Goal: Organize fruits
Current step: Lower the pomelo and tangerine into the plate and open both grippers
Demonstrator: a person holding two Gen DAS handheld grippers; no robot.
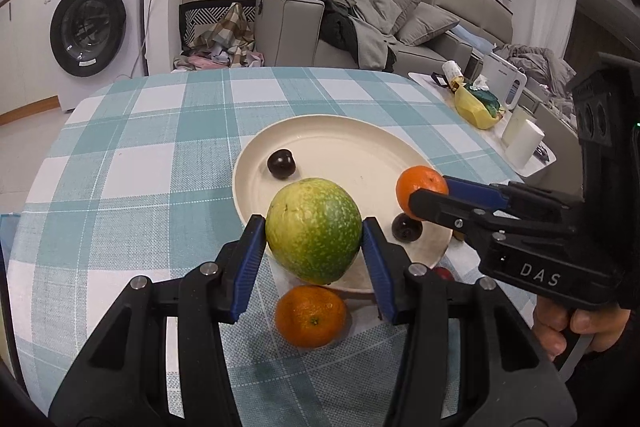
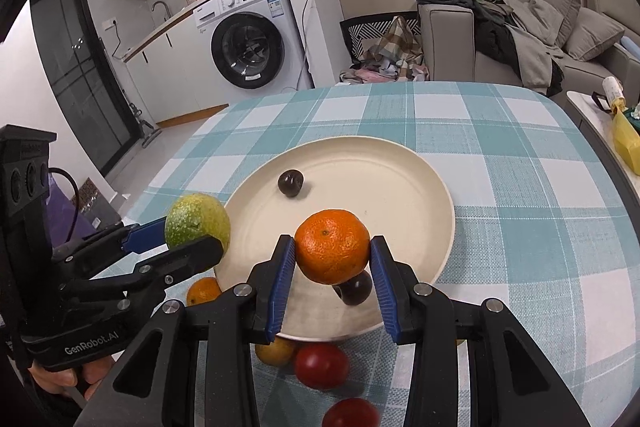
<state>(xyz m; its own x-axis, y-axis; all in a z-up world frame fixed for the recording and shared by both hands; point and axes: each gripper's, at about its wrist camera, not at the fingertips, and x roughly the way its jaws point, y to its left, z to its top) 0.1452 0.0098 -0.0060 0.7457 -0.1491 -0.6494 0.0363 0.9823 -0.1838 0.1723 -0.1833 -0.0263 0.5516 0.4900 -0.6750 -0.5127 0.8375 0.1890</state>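
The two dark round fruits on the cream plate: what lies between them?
Between the far dark round fruit and the near one hangs the held orange mandarin, above bare cream plate; the right wrist view shows this.

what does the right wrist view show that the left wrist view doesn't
Only the right wrist view shows two red fruits on the tablecloth below the plate, a yellowish fruit beside them, and a sink tap.

Only the left wrist view shows two white cups on the side table.

Both show the cream plate with two dark plums, the green mango in the left gripper, an orange in the right gripper, and a loose orange.
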